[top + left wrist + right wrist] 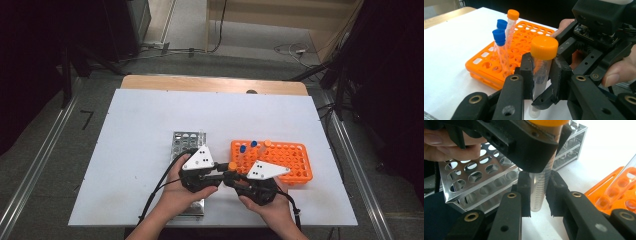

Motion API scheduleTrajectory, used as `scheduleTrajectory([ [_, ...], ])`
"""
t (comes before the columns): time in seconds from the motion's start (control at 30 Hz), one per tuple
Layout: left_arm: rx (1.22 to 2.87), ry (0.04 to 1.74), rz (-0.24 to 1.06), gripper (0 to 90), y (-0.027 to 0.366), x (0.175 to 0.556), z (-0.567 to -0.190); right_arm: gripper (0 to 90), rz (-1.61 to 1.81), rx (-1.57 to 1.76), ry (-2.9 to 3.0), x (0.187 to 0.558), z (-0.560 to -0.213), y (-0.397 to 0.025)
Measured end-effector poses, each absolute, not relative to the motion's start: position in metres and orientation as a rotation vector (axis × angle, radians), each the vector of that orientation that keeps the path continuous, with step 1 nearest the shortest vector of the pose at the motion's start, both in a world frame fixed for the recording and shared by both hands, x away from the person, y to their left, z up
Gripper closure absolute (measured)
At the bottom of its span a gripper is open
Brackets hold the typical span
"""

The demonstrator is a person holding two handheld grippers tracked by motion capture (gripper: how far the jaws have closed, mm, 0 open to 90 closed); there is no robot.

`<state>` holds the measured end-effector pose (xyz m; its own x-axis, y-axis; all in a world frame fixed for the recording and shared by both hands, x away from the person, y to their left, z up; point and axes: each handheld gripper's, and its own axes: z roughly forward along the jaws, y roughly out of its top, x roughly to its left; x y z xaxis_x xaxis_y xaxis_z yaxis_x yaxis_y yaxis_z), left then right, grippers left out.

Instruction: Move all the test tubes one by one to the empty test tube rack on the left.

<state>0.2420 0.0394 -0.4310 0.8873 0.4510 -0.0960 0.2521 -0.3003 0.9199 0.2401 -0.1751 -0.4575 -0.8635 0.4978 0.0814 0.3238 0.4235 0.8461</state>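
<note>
A clear tube with an orange cap [544,47] stands upright between my two grippers near the table's front edge [232,165]. My left gripper [541,75] is shut on it just under the cap. My right gripper [539,195] comes from the opposite side, and its pads [525,192] press the tube's graduated lower part [540,187]. In the high view the left gripper [226,170] and right gripper [232,177] meet nose to nose, each held in a hand. The tube's tip hangs a little above the white table.
An orange rack [300,175] at the right holds two blue-capped tubes [499,37] and one orange-capped tube [512,15] at its left end. A metal rack [182,140] lies at the left, partly under the left hand. White tabletop [140,130] lies open beyond.
</note>
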Motion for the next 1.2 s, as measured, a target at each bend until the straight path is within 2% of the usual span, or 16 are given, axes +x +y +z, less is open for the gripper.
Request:
scheduleTrajectory([
  [0.17, 1.899, 0.503, 0.231, 75.3, 0.039, 0.241, -0.431, 71.6, 1.434, 0.734, 2.501, 0.241, -0.458, -0.177],
  [0.4, 1.867, 0.503, 0.245, 75.3, 0.044, 0.243, -0.426, 60.6, 1.445, 0.742, 2.5, 0.243, -0.459, -0.18],
  [0.93, 1.798, 0.591, 0.302, 75.4, 0.067, 0.253, -0.416, 7.8, 1.467, 0.76, 2.474, 0.244, -0.454, -0.199],
  [1.07, 1.792, 0.622, 0.332, 75.4, 0.073, 0.257, -0.414, 1.5, 1.48, 0.766, 2.488, 0.246, -0.454, -0.207],
  [1.2, 1.78, 0.642, 0.35, 75.4, 0.08, 0.26, -0.413, 0.0, 1.505, 0.764, 2.496, 0.247, -0.454, -0.214],
])
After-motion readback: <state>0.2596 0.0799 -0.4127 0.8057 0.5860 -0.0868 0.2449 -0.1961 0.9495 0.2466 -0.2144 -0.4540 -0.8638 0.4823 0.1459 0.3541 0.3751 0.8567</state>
